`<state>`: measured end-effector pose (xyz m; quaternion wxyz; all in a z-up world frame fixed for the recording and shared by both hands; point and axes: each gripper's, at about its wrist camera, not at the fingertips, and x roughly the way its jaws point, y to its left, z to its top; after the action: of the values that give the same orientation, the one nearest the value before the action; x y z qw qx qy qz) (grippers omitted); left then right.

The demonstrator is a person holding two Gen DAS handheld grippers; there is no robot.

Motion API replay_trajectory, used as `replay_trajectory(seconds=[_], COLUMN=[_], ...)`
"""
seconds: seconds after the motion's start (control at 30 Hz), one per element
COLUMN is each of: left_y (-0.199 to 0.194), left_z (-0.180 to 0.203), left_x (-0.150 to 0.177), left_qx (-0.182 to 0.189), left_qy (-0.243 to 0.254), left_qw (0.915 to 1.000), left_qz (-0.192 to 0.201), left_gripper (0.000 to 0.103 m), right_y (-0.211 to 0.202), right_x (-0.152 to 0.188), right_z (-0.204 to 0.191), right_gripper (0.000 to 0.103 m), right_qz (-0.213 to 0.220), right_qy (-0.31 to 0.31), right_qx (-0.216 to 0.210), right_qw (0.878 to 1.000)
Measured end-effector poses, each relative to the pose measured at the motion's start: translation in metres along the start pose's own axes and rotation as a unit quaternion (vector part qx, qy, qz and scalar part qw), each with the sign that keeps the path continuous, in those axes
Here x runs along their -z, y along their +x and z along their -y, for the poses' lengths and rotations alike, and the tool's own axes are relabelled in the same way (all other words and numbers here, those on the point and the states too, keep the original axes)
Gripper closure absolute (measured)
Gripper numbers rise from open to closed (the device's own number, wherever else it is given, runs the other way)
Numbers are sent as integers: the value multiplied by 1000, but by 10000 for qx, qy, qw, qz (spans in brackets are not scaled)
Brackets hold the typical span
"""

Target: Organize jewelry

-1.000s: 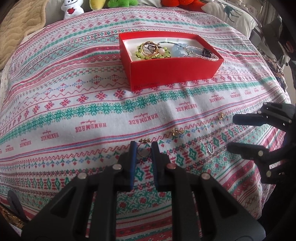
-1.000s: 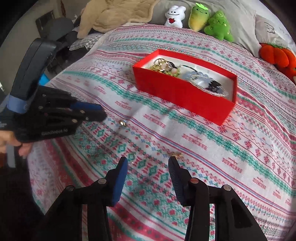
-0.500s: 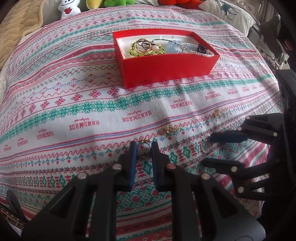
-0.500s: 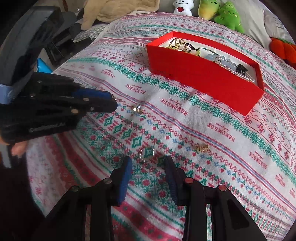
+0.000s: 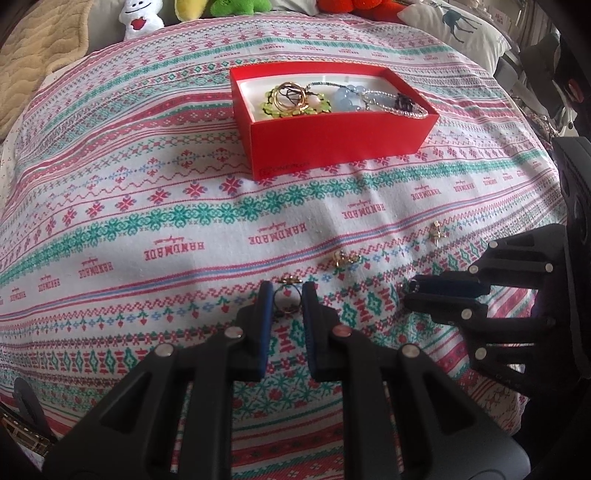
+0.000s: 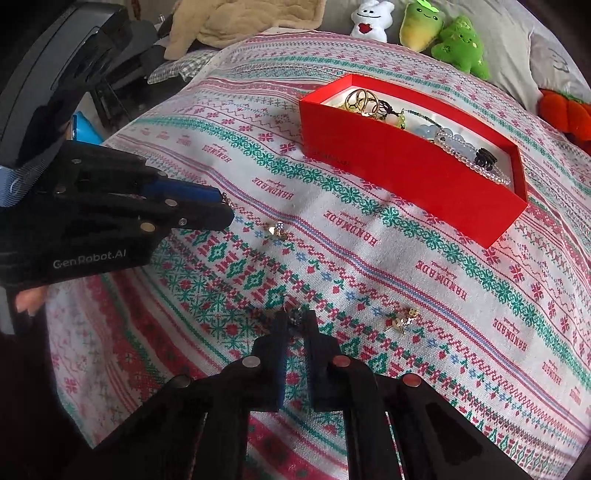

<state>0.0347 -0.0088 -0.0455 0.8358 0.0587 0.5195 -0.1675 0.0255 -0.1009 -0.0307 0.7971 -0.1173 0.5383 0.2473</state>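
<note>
A red box (image 5: 343,146) (image 6: 413,173) holding bracelets, gold rings and beads sits on the patterned bedspread. My left gripper (image 5: 287,295) is shut on a gold ring (image 5: 286,284), held just above the cloth; it shows at the left of the right wrist view (image 6: 221,212). My right gripper (image 6: 295,317) has closed on a small silver ring (image 6: 295,315) on the cloth; it shows at the right of the left wrist view (image 5: 417,295). Two small gold pieces lie loose: one (image 5: 341,258) (image 6: 277,230) between the grippers, another (image 5: 436,230) (image 6: 400,319) beside the right gripper.
Plush toys (image 6: 439,33) and a white plush (image 5: 140,16) line the far edge of the bed. A tan blanket (image 5: 33,70) lies at the far left, a pillow (image 5: 458,26) at the far right. Dark clutter (image 6: 122,85) stands beside the bed.
My right gripper moved down and forward to the silver ring and its fingers narrowed around it. My left gripper stayed shut on the gold ring, barely moving.
</note>
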Motion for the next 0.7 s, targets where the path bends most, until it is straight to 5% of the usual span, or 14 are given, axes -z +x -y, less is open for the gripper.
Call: replay_trajectory(seconds=[0.7], left_y=[-15], left_z=[-4], left_x=[-2], left_qx=[21], left_qy=[-71], left_qw=[9998], left_qz=[158], left_gripper=[86], right_y=[-29], right_x=[-1], right_z=[11], right_gripper=[100], right_qz=[329], right_qy=[126], right_qx=[-104], right_qw=[9993])
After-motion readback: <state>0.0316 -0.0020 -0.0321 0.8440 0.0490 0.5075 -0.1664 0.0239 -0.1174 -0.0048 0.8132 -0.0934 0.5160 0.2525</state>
